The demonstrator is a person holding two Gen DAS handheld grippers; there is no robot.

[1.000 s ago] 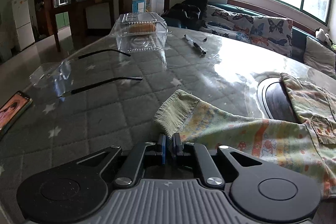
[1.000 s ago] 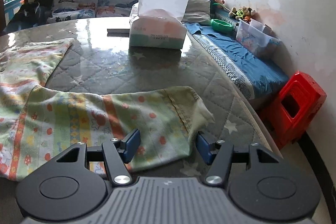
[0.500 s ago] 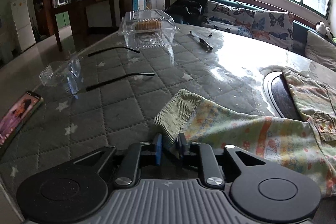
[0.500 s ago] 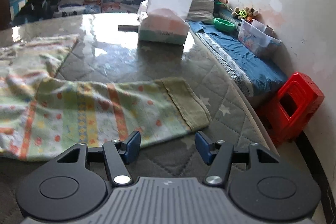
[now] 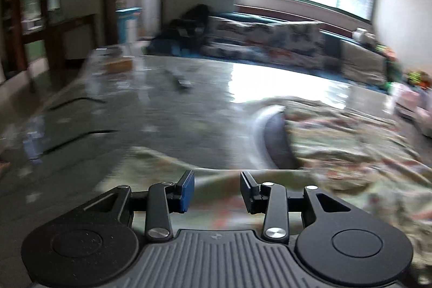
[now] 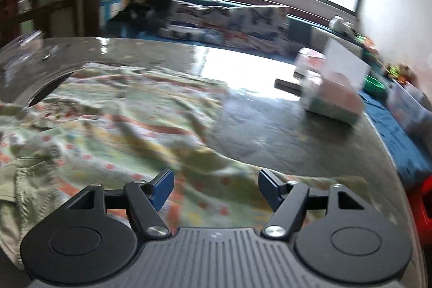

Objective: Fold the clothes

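Two tongs: both in view, both frames motion-blurred
Left tongs [image 5: 217, 189]: released, blue pads apart, jaws have just been opening; nothing pinched between them, cloth lies under the gap
Right tongs [image 6: 216, 186]: released, spread wider than the left pair, jaws have just been opening further; pads clear of the cloth below
Task thing: pastel green-and-yellow printed cotton garment with orange stripes and small red motifs [image 6: 129, 131], lying crumpled and flat on the table, directly beneath and ahead of both tongs; in the left view [image 5: 351, 153] it runs from under the pads off to the right
Ribbed hem: pale green knit edge [image 6: 24, 196], left of the right tongs, near the frame edge
Table: grey quilted star-print cover under glossy clear sheet [image 5: 167, 109], ahead of both tongs
Dark round inset [image 5: 278, 142]: ahead-right of left tongs, partly covered by the garment
Tissue box: pink-and-green box with white sheet sticking up [image 6: 334, 91], well ahead-right of right tongs, apart from the garment
Glasses: clear, with thin black arms [image 5: 78, 138], ahead-left of left tongs
Background: butterfly-print cushions [image 6: 243, 20] under a bright window, beyond the table
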